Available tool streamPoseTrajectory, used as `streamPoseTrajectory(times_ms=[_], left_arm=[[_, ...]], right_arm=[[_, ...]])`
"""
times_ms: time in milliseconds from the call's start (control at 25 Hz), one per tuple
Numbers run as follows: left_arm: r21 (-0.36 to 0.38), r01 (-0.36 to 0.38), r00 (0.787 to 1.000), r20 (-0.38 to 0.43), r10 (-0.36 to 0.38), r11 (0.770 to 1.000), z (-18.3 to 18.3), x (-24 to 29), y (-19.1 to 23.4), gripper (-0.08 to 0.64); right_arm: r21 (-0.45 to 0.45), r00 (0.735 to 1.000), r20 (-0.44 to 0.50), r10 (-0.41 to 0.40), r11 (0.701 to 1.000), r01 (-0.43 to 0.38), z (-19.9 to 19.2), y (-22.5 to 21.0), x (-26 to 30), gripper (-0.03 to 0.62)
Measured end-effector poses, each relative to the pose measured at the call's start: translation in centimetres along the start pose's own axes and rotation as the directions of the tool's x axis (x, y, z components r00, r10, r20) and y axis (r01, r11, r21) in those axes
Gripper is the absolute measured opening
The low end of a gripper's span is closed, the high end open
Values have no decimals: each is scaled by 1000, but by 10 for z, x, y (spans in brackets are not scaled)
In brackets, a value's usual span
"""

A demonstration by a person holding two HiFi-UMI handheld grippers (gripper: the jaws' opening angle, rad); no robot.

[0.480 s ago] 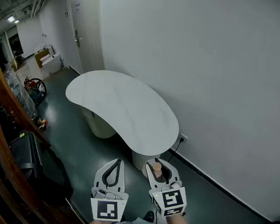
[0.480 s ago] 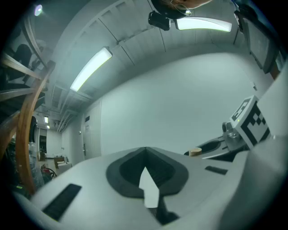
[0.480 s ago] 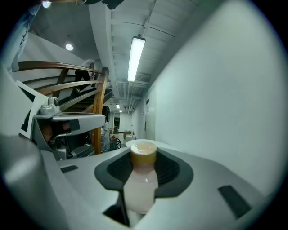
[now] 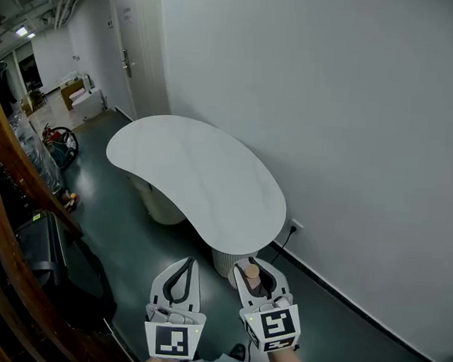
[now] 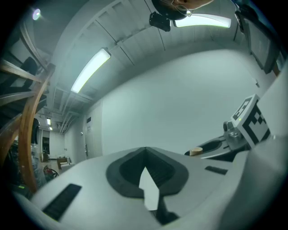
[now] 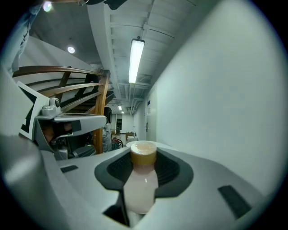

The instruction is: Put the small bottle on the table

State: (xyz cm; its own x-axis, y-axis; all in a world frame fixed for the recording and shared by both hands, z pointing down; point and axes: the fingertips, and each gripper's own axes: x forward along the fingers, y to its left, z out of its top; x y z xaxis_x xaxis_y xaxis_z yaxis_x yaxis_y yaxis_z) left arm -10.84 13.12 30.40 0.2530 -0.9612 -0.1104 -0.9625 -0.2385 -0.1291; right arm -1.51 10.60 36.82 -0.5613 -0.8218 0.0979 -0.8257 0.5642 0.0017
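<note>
A small pale bottle [image 6: 140, 179] with a tan cap sits between the jaws of my right gripper [image 6: 143, 157], which is shut on it. In the head view the bottle [image 4: 252, 276] shows inside the right gripper [image 4: 256, 270] near the bottom, just short of the near end of the white kidney-shaped table [image 4: 196, 178]. My left gripper [image 4: 179, 276] hangs beside it, shut with nothing between its jaws. The left gripper [image 5: 145, 162] view faces the white wall, with the bottle's cap [image 5: 196, 151] at the right.
A white wall [image 4: 332, 106] runs along the table's right side. A wooden stair rail [image 4: 8, 200] and a black case [image 4: 47, 260] lie at the left on the dark green floor [image 4: 137, 247]. A wall socket [image 4: 295, 224] sits low behind the table.
Both grippers and the table's near end have drawn slightly closer together in the head view. The grip on the bottle is unchanged.
</note>
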Motion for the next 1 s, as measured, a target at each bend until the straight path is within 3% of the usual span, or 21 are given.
streamPoseTrajectory(times_ms=[80, 160, 240, 280, 320, 360, 440, 520, 1000], left_arm=[[-15, -17, 1000, -5, 17, 1000, 0, 1, -5, 0], [18, -22, 1000, -6, 22, 1000, 1, 1, -11, 0], [189, 15, 1000, 16, -19, 982, 9, 4, -18, 0], [292, 38, 998, 29, -49, 956, 14, 6, -22, 0], [335, 46, 998, 32, -60, 941, 16, 7, -24, 0], [292, 32, 999, 25, -41, 956, 13, 8, -24, 0], [89, -30, 999, -15, 31, 996, -1, 8, -20, 0], [7, -56, 998, -42, 56, 998, -9, 12, -19, 0], [11, -1, 1000, -17, 1, 1000, -21, 86, -4, 0]], right_arm=[[-2, 1000, 1, 13, 1000, -13, 0, -5, -2, 121], [-7, 999, -5, 32, 999, -32, -1, -9, -4, 121], [-13, 999, -14, 47, 999, -48, -3, -13, -6, 121], [-14, 998, -18, 52, 999, -52, -4, -16, -6, 121], [-13, 998, -21, 54, 998, -54, -5, -18, -6, 121], [-10, 998, -24, 55, 998, -55, -6, -20, -6, 121], [-4, 998, -27, 56, 998, -56, -7, -25, -6, 121], [-1, 998, -27, 56, 998, -56, -8, -29, -3, 121], [-1, 999, -30, 25, 1000, -25, -9, -64, 47, 121]])
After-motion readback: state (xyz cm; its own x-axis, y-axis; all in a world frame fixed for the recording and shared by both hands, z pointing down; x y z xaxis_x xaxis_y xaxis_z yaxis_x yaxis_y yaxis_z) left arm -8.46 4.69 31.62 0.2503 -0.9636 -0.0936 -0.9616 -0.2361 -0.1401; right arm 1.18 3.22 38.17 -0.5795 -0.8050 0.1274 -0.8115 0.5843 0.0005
